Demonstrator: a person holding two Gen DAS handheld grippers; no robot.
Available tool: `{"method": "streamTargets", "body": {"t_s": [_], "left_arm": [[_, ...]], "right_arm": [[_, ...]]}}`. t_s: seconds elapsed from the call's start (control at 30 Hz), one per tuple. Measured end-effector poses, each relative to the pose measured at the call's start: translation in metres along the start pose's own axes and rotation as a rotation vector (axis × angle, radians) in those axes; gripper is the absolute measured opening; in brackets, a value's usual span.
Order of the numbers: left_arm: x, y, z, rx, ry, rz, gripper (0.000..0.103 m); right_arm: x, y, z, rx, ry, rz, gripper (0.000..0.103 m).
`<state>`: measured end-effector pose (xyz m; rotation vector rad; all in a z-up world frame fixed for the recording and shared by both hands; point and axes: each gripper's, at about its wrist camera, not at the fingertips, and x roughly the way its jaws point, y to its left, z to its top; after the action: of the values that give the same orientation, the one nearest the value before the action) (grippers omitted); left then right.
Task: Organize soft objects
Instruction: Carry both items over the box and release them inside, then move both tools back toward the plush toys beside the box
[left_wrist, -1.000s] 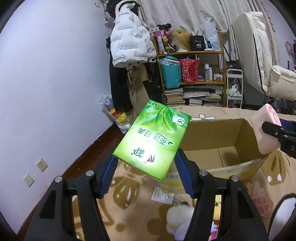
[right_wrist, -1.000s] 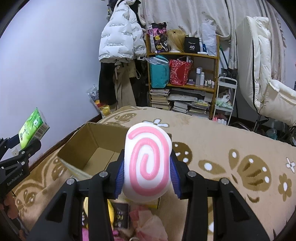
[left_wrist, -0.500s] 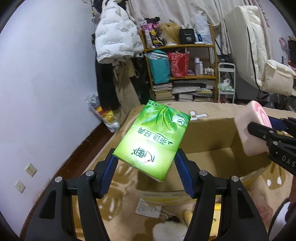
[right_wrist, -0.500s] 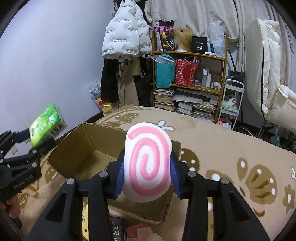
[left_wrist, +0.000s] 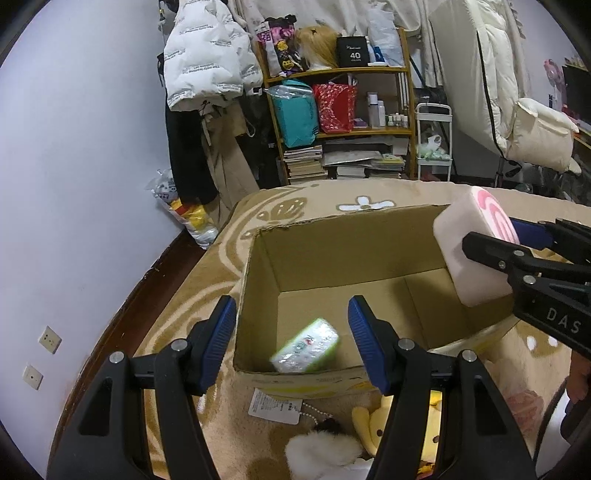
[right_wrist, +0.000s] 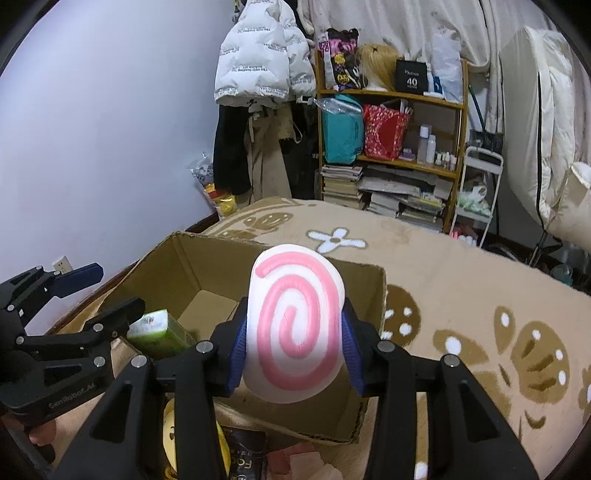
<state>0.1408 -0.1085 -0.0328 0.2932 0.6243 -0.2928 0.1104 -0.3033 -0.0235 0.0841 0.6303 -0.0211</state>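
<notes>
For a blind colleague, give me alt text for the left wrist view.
Open left hand-held gripper above a cardboard box holding a green tissue pack; at right, the right hand-held gripper clamps a pink-swirl cushion.

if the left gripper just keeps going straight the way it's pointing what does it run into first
Probably the green tissue pack lying inside the cardboard box. The open left gripper points down into the box, and the pack sits between its fingers in view. Depth is unclear, so it might clip the box's near wall first.
</notes>
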Motion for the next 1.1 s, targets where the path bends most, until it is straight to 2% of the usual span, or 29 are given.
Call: {"method": "streamTargets", "body": {"t_s": [0.23, 0.3, 0.4, 0.5, 0.7, 1.1], "left_arm": [[-0.002, 0.009, 0.000, -0.022, 0.016, 0.019, 0.078], [-0.004, 0.012, 0.000, -0.028, 0.022, 0.026, 0.083], [-0.010, 0.019, -0.001, -0.047, 0.032, 0.022, 0.093], [-0.017, 0.026, -0.005, -0.073, 0.042, 0.025, 0.098], [-0.039, 0.035, -0.016, -0.082, 0.048, 0.057, 0.099], [-0.083, 0.037, -0.039, -0.099, 0.071, 0.078, 0.099]], "right_arm": [[0.002, -0.006, -0.004, 0.040, 0.019, 0.014, 0.055], [0.001, -0.006, -0.005, 0.049, 0.018, 0.024, 0.072], [-0.008, -0.006, -0.005, 0.057, -0.008, 0.022, 0.088], [-0.018, -0.005, -0.006, 0.066, -0.023, 0.013, 0.097], [-0.031, -0.007, -0.011, 0.110, -0.008, 0.037, 0.098], [-0.068, 0.014, -0.030, 0.038, 0.029, 0.021, 0.098]]}}
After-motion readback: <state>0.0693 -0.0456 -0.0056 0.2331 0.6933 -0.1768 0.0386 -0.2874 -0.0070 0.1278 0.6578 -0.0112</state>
